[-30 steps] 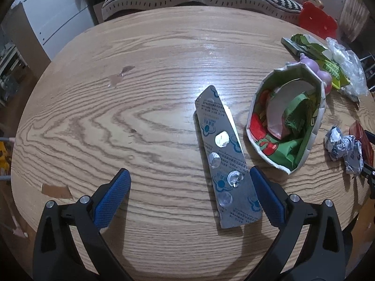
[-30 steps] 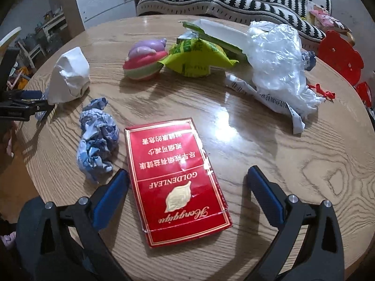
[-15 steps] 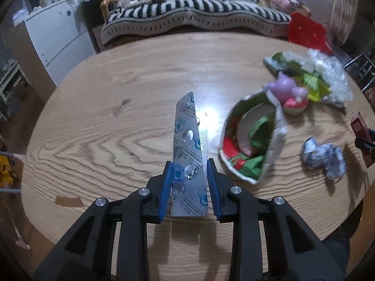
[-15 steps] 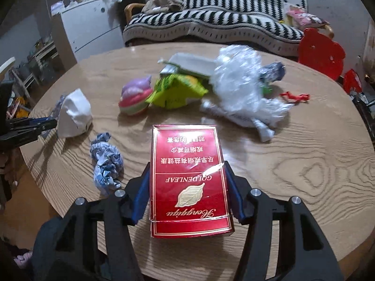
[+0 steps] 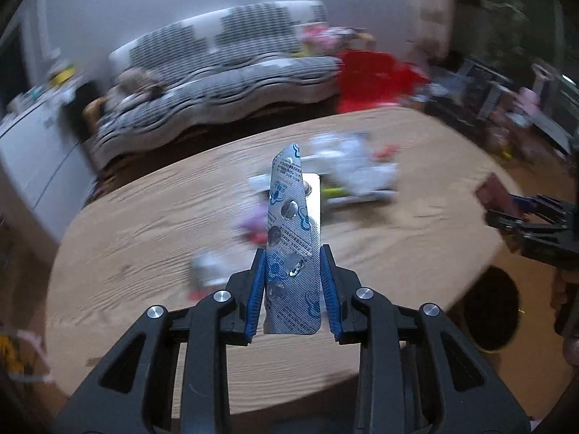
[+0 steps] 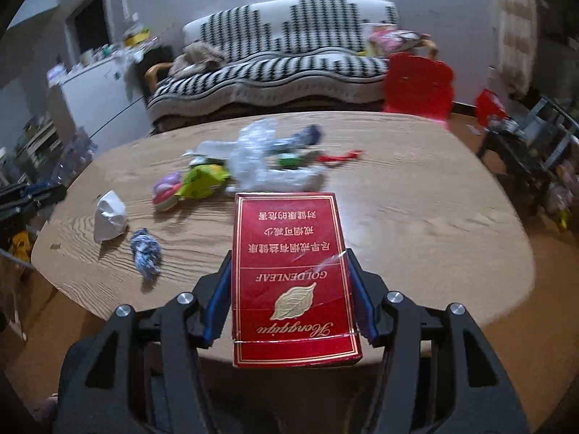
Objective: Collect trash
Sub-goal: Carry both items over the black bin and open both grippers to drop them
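My left gripper [image 5: 292, 289] is shut on a silver pill blister strip [image 5: 291, 242], which stands up between the blue pads, lifted above the round wooden table [image 5: 144, 253]. My right gripper [image 6: 289, 289] is shut on a red cigarette box [image 6: 291, 271], held flat above the table's near edge. In the left wrist view the right gripper [image 5: 521, 213] shows at the right edge with the red box [image 5: 495, 195]. The left gripper [image 6: 32, 195] appears at the left edge of the right wrist view.
Trash lies on the table [image 6: 434, 224]: a crumpled white paper [image 6: 108, 217], a blue-white wad [image 6: 144, 253], a purple toy [image 6: 166, 191], a green wrapper [image 6: 204, 181] and a clear plastic bag [image 6: 260, 166]. A dark round bin [image 5: 488, 311] stands on the floor at the right. A striped sofa [image 6: 271, 68] and a red chair [image 6: 416, 86] stand behind.
Both grippers closed on their items, the left on the blister strip and the right on the red box, then lifted them off the table and pulled back from it.
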Demonstrator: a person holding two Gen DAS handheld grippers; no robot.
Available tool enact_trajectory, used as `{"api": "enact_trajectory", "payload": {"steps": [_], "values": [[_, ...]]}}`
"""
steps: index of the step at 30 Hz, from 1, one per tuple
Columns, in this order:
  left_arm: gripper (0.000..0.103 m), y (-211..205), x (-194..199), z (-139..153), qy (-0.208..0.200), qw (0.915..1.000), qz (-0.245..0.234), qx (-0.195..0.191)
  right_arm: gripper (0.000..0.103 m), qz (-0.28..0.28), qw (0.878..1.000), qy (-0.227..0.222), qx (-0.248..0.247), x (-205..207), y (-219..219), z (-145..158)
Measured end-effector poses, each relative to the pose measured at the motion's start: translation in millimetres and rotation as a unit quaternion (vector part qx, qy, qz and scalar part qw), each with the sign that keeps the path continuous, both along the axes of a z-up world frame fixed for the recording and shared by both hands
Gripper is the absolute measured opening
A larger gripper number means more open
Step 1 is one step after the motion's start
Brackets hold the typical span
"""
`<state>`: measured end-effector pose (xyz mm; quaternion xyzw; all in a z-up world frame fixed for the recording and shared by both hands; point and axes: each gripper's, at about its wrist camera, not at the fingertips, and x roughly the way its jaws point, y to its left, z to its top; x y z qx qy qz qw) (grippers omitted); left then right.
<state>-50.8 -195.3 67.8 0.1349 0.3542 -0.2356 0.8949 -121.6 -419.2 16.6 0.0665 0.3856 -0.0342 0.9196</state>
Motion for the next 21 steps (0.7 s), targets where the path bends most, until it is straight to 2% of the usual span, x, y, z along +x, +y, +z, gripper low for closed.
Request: {"api": "enact_trajectory", "payload": {"steps": [3, 6, 8, 14, 18, 21], "values": [[0.029, -56, -23, -4, 0.008, 0.9986, -0.052, -0.006, 0.056, -0.039, 0.999, -0.003, -0.008, -38, -30, 7], [0.029, -119, -54, -15, 0.032, 0.9931, -0.112, -0.013, 0.056, -0.093, 0.996, -0.006, -0.012, -82, -69, 10], [0.029, -161, -81, -27, 0.045, 0.9867, -0.156, -0.004, 0.056, -0.126, 0.992, -0.006, -0.01, -112, -95, 9], [0.029, -240, -133, -75, 0.098, 0.9691, -0.226, 0.01, 0.056, -0.205, 0.979, 0.016, 0.013, -181, -155, -12], [0.029, -274, -151, -124, 0.106, 0.9642, -0.24, 0.042, 0.056, -0.225, 0.971, 0.065, 0.041, -201, -170, -66], [0.029, -290, -160, -171, 0.147, 0.9578, -0.239, 0.064, 0.056, -0.24, 0.961, 0.117, 0.071, -200, -180, -119]]}}
